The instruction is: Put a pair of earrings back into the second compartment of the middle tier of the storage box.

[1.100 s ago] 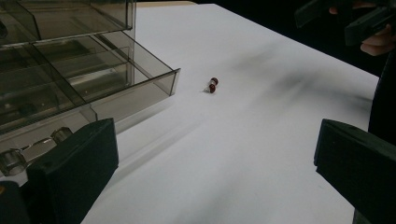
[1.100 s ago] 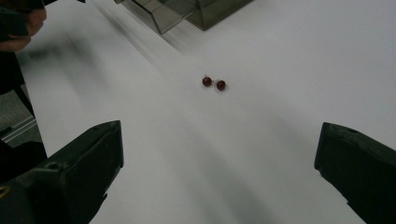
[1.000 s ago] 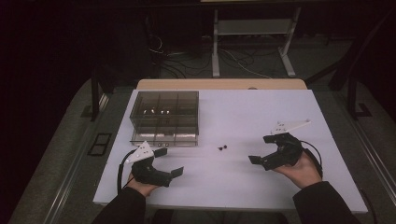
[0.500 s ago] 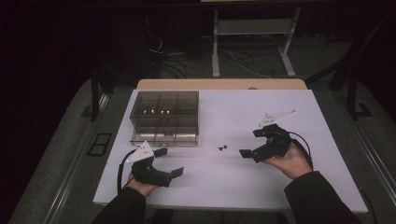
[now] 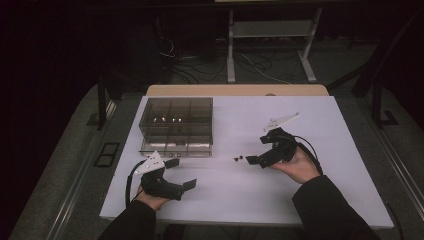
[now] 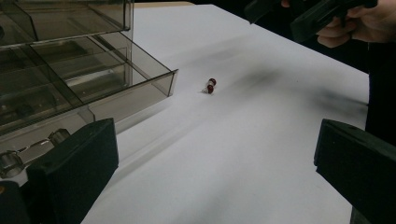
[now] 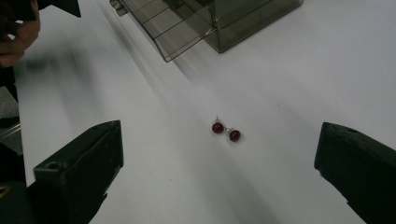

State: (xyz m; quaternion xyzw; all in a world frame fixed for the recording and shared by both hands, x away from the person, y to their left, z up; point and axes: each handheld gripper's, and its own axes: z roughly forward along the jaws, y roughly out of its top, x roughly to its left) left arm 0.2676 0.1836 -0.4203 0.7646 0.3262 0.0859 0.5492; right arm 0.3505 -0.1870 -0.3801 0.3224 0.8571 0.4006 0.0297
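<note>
Right tongs [image 7: 219, 163] spread wide, empty, near red earrings [image 7: 226, 131]; left tongs [image 6: 210, 172] spread, empty.

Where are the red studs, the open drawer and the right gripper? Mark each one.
red studs [image 7: 226, 131]: right gripper view, on the gap-side edge of the pair, lying on the table.
open drawer [image 6: 140, 79]: left gripper view, on its clear front corner.
right gripper [image 5: 256, 160]: high view, between its open fingertips.

White table [image 5: 310, 200], wooden strip along far edge. On it: smoky clear box [image 5: 177, 125] with compartments, left of centre, drawer [image 5: 175, 148] pulled out toward near side. Two red studs [image 7: 226, 131] just right of drawer, side by side on bare top.
</note>
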